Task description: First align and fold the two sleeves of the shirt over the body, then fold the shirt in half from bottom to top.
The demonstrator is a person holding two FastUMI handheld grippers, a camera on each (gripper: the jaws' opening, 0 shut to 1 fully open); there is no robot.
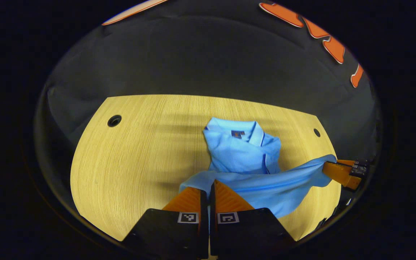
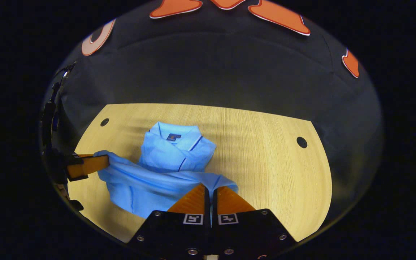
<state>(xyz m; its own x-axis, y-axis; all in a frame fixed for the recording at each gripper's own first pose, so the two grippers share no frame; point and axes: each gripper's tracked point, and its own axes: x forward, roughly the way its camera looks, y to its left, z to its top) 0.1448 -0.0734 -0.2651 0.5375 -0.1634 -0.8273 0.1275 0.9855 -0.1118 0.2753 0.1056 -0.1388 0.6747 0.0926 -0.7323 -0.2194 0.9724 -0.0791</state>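
Holding the blue shirt (image 1: 242, 151) by its bottom edge, one corner each: left hand-held gripper (image 1: 208, 191) pinched tight on the near corner, right hand-held gripper (image 2: 209, 193) pinched tight on the other corner. Lifted hem stretched between them in a sagging line above the bench (image 1: 139, 151). Collar end lying flat on the wood near the far edge, sleeves tucked over the body. Lots of bare wood on both sides of the shirt. Two small round holes (image 2: 301, 142) near the far corners, well apart from the cloth.
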